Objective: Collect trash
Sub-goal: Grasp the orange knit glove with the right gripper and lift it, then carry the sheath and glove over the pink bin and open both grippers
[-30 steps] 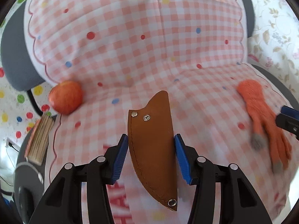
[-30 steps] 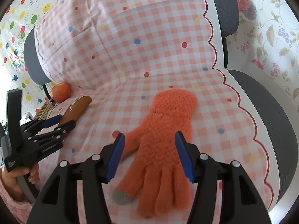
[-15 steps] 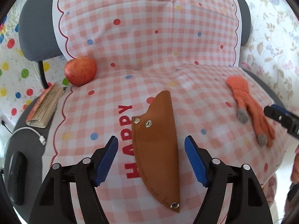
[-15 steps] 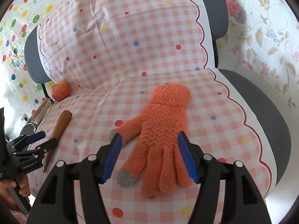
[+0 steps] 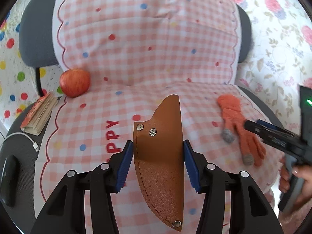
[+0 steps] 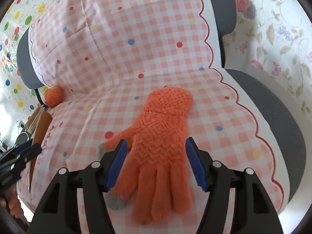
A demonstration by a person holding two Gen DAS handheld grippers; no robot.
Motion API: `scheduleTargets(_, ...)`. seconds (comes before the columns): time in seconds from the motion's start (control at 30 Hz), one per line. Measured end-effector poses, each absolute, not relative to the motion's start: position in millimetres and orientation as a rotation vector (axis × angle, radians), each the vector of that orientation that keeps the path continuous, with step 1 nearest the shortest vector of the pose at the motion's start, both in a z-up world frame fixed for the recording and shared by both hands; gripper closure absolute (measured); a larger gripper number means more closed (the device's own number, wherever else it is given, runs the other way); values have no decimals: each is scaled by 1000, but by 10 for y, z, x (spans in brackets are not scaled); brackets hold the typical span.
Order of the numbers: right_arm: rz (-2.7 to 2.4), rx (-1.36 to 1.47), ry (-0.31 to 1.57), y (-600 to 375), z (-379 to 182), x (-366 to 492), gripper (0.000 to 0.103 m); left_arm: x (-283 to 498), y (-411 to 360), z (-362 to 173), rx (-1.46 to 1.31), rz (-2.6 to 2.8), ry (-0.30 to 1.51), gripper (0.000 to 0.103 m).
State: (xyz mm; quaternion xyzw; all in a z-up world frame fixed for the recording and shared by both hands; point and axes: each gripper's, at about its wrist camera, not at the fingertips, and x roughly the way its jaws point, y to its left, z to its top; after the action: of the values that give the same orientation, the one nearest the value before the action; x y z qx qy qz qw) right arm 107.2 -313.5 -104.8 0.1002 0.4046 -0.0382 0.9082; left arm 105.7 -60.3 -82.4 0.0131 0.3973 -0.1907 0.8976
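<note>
A brown leather sheath (image 5: 161, 156) lies on the pink checked chair cover (image 5: 148, 46). My left gripper (image 5: 158, 159) is open, its blue pads on either side of the sheath without pressing it. An orange knit glove (image 6: 159, 146) lies flat on the seat to the right. My right gripper (image 6: 156, 163) is open and straddles the glove's palm. The glove (image 5: 239, 128) and the right gripper (image 5: 273, 134) also show in the left wrist view. The sheath (image 6: 40, 130) and left gripper (image 6: 21, 152) show at the left of the right wrist view.
A red apple (image 5: 75, 82) rests at the seat's back left corner. A small book (image 5: 39, 115), a white cable (image 5: 25, 138) and a dark mouse (image 5: 8, 179) lie left of the cover. The grey seat edge (image 6: 273, 113) runs on the right.
Both grippers pulled back from the seat half a second ago, then came down and forward again. The left one has narrowed around the sheath; the right one again straddles the glove.
</note>
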Motion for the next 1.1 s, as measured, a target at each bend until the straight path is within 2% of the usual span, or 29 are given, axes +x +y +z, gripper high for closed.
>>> scheduleTargets(0.1,-108,219,870,-3199,-1123,1199,42,1034,-685,-843,39,-414,829,51)
scheduleTargets(0.13,-120,225,895,-3222,-1174,1230,47,1041,-712,-864,45,-416,836,51)
scheduleTargets(0.27,-111,173,893,-3142,-1272,1163,58,1063,-732,-914,50,-414,850,51)
scheduleTargets(0.33,-92,173,885,-3123,-1260,1118,74,1051,-742,-923,55,-410,848,51)
scheduleTargets(0.43,-83,144,879,-3073,-1226,1075,83,1022,-770,-914,72,-410,837,51)
scheduleTargets(0.83,-76,112,697,-2965,-514,387,86,490,-973,-609,144,-469,745,51)
scheduleTargets(1.1,-148,130,634,-3045,-314,-365,87,1,-1263,-535,183,-591,716,51)
